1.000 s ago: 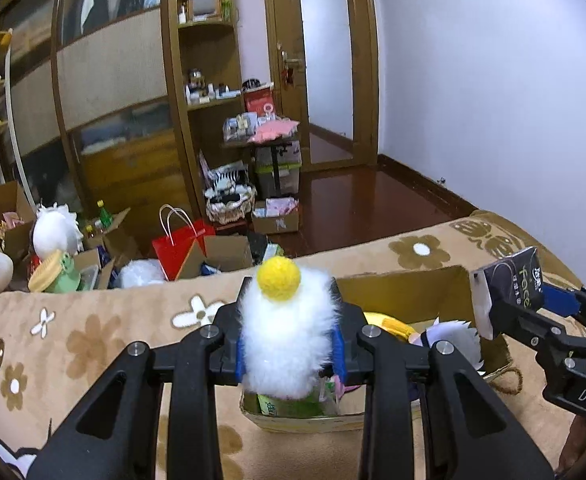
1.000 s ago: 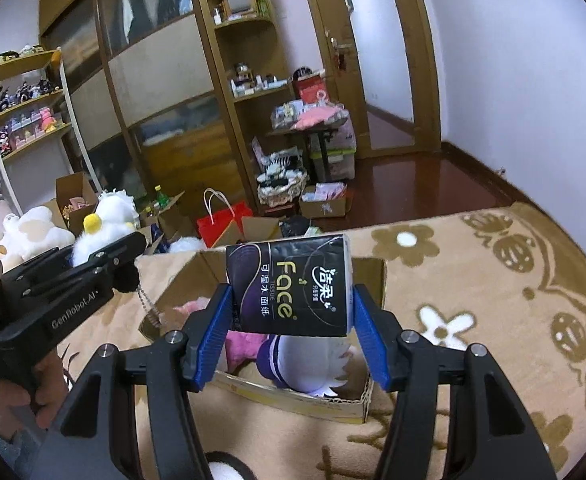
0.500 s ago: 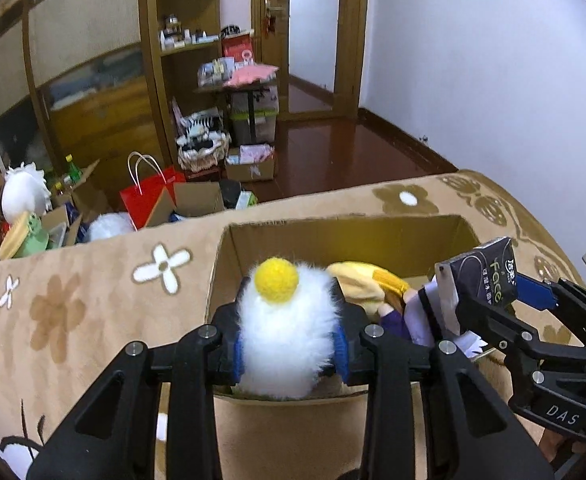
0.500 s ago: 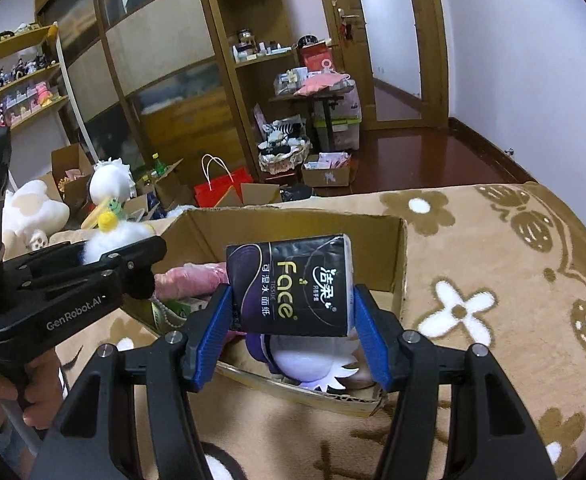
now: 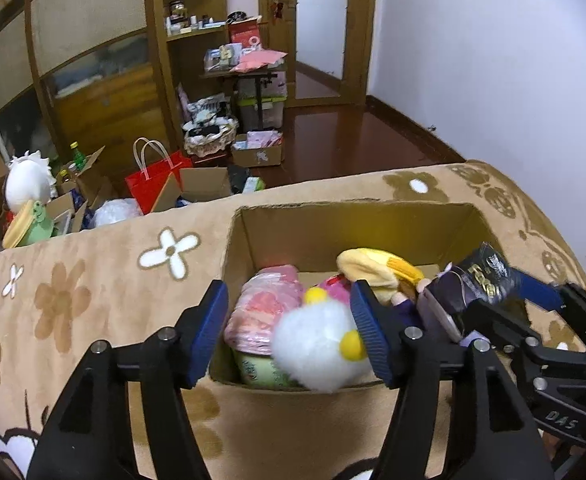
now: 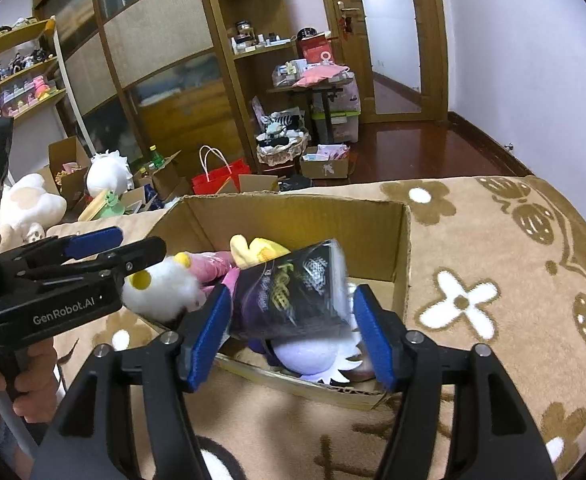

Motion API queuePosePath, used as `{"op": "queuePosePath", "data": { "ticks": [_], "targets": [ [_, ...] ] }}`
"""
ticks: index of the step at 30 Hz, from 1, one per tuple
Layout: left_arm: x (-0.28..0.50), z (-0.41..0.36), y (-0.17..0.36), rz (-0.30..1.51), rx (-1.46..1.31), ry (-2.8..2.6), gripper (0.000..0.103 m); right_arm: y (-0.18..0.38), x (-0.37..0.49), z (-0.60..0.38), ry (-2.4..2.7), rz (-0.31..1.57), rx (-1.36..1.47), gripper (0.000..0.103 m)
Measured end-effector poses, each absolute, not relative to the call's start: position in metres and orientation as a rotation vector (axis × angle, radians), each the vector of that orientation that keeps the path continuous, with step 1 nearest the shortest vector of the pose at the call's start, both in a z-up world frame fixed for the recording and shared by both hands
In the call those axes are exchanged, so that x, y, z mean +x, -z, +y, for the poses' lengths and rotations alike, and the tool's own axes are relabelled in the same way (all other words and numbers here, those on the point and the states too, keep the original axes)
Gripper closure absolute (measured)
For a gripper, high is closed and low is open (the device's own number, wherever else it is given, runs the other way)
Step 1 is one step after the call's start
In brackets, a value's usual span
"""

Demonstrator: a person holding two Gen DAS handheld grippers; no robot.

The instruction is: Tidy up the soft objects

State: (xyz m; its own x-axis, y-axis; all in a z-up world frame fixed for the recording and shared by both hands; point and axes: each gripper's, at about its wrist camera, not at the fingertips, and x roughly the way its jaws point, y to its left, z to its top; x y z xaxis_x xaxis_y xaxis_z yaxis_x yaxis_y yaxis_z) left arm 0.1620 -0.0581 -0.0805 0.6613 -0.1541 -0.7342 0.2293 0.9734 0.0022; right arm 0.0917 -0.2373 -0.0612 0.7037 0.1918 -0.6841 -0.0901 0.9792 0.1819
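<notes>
An open cardboard box sits on a tan flowered blanket. My left gripper is open over the box's near edge; a white fluffy chick toy with a yellow knob is tumbling between its fingers, blurred. My right gripper is open too; the black "Face" tissue pack tilts loose between its blue pads, blurred, above the box. Inside lie a pink bagged item, a yellow plush and a purple-white plush.
The blanket covers the surface around the box. Behind it the floor holds a red bag, cardboard boxes and a white plush. Wooden shelves, a loaded small table and a door stand at the back.
Both grippers have moved down over the box and opened. The chick toy and the tissue pack have come free and are tipping into the box.
</notes>
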Motion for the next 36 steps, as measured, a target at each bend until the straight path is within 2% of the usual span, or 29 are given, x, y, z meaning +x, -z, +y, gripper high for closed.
{"op": "queuePosePath", "data": {
  "ticks": [8, 10, 15, 36],
  "targets": [
    [0.147, -0.055, 0.063, 0.785, 0.152, 0.212, 0.013, 0.036, 0.075, -0.241, -0.116, 0.696, 0.135, 0.003],
    [0.142, -0.055, 0.059, 0.779, 0.161, 0.227, 0.012, 0.029, 0.07, -0.242, -0.104, 0.678, 0.132, 0.0],
    [0.119, -0.053, 0.045, 0.731, 0.185, 0.225, 0.004, 0.01, 0.052, -0.244, -0.084, 0.644, 0.125, 0.0],
    [0.028, -0.021, -0.035, 0.56, 0.146, 0.189, 0.001, -0.053, -0.053, -0.247, 0.007, 0.476, 0.049, 0.0]
  ]
}}
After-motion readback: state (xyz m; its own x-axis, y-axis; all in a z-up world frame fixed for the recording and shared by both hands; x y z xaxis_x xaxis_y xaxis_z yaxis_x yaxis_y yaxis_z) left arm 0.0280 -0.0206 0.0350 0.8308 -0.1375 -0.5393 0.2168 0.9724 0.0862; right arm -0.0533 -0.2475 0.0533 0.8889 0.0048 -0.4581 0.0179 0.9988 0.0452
